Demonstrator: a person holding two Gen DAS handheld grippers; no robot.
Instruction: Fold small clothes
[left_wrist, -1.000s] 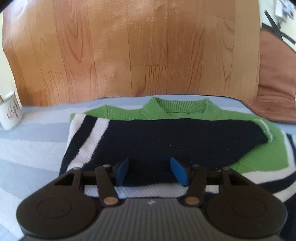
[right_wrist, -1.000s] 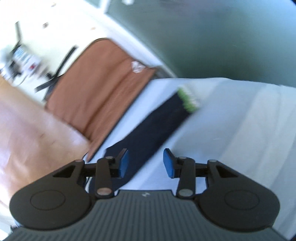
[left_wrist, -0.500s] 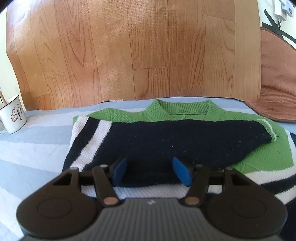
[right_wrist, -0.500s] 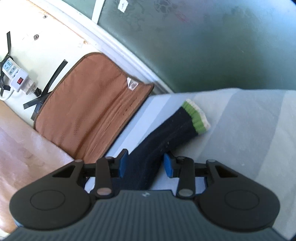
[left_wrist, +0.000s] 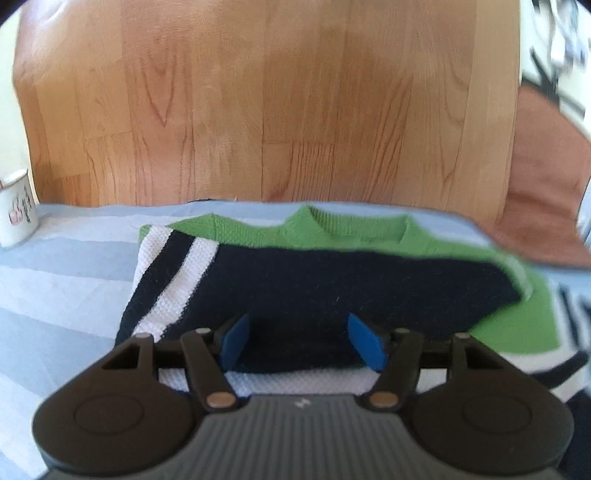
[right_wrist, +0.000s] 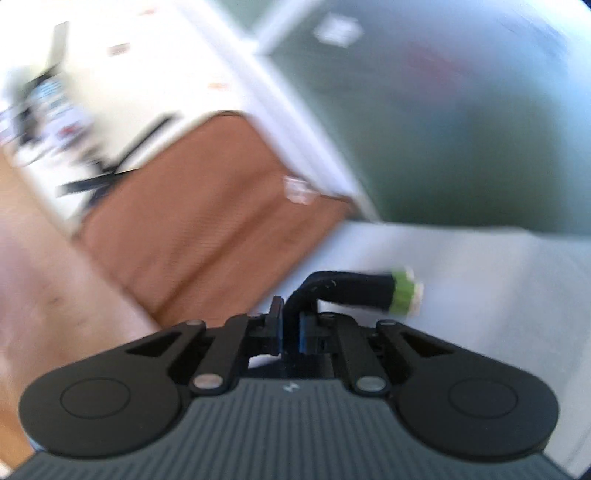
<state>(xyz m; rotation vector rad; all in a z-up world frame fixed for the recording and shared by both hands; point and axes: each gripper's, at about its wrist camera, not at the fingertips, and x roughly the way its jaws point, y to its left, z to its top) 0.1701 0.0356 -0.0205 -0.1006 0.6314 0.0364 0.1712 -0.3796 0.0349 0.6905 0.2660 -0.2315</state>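
Note:
A small knitted sweater (left_wrist: 332, 236), green with navy and white stripes, lies flat on the striped blue-grey cloth (left_wrist: 66, 280). Its left navy sleeve (left_wrist: 332, 284) is folded across the chest. My left gripper (left_wrist: 295, 341) hovers low over the sweater's lower part, its jaws opening, with nothing pinched between the blue pads (left_wrist: 364, 343). In the right wrist view, my right gripper (right_wrist: 291, 328) is shut on the other navy sleeve (right_wrist: 351, 291), which rises off the cloth; its green and white cuff (right_wrist: 404, 291) hangs out to the right.
A white mug (left_wrist: 16, 212) stands at the cloth's far left. Wood-grain sheeting (left_wrist: 277, 103) backs the surface. A brown mat (right_wrist: 207, 206) lies beyond the sleeve, by a white wall with a power strip (right_wrist: 44, 107) and a dark green panel (right_wrist: 461, 122).
The right gripper closed on the navy sleeve and raised it off the cloth. The left gripper stayed over the sweater and its pads spread a little wider.

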